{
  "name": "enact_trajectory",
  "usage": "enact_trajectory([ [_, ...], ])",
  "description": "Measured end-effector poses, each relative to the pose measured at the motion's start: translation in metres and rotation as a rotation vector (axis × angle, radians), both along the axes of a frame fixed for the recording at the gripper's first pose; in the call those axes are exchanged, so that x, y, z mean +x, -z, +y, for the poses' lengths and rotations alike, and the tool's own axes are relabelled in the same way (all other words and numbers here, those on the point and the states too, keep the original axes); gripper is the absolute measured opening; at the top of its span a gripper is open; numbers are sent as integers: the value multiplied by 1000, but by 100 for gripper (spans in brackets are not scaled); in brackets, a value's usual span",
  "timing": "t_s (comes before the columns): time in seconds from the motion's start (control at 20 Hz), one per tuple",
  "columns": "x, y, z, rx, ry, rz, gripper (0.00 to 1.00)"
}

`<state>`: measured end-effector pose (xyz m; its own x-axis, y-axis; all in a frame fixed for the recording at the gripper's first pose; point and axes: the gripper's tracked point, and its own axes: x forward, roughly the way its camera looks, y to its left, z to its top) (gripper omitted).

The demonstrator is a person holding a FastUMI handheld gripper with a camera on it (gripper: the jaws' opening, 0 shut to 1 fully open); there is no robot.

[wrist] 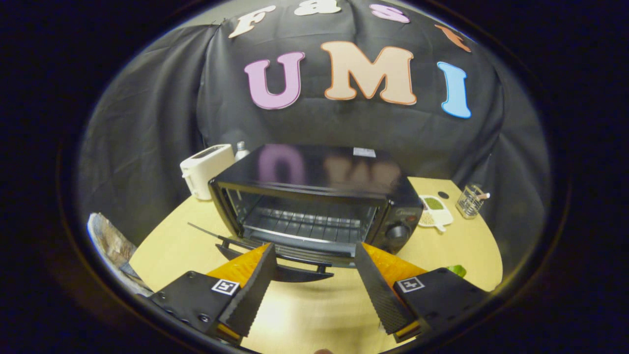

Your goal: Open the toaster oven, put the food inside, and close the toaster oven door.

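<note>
A: Counting appliances first: how many are on the table (pixel 457 241)?

B: Two. One black toaster oven (pixel 314 196) sits at the centre. One white toaster (pixel 205 169) stands just behind its far left corner, with the top of one bottle (pixel 241 149) showing beside it.

A: State of the oven?

B: Door (pixel 280 258) fully lowered, lying flat toward the gripper, with one handle bar across its front edge. One wire rack (pixel 307 223) is visible in the cavity; the cavity holds nothing else that can be seen. One knob (pixel 397 231) shows on the control panel at the oven's right.

A: Gripper condition?

B: One gripper (pixel 314 255), two fingers (pixel 250 292), spread wide with nothing between them. The fingertips sit just above the lowered door, one over each end of the handle. Each finger mount carries one square marker tag, two in total.

A: Other items?

B: To the right of the oven: one white dish (pixel 435 210) with green and pale contents, one dark round spot on the table beyond it, and one clear measuring cup (pixel 471 200) holding one stick-like object. One green item (pixel 458 270) shows just past the right finger mount; what it is cannot be told.

A: Legible writing?

B: A small brand mark above the knob and a white label (pixel 364 152) on the oven top are both too small to read. The cup's graduations are likewise illegible.
</note>
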<state>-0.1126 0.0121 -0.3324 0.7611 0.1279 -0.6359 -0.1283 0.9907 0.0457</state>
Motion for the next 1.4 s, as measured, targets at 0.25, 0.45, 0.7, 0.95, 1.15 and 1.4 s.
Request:
enact_trajectory([
  [0.25,-39,30,3,-6,-34,94,99],
  [0.45,-61,58,9,-11,-55,179,100],
  [0.7,-78,92,11,14,-30,281,100],
  [0.95,-80,107,11,4,-36,310,100],
  [1.15,-71,102,10,33,-25,298,100],
  [1.4,-34,67,-26,67,74,184,99],
])
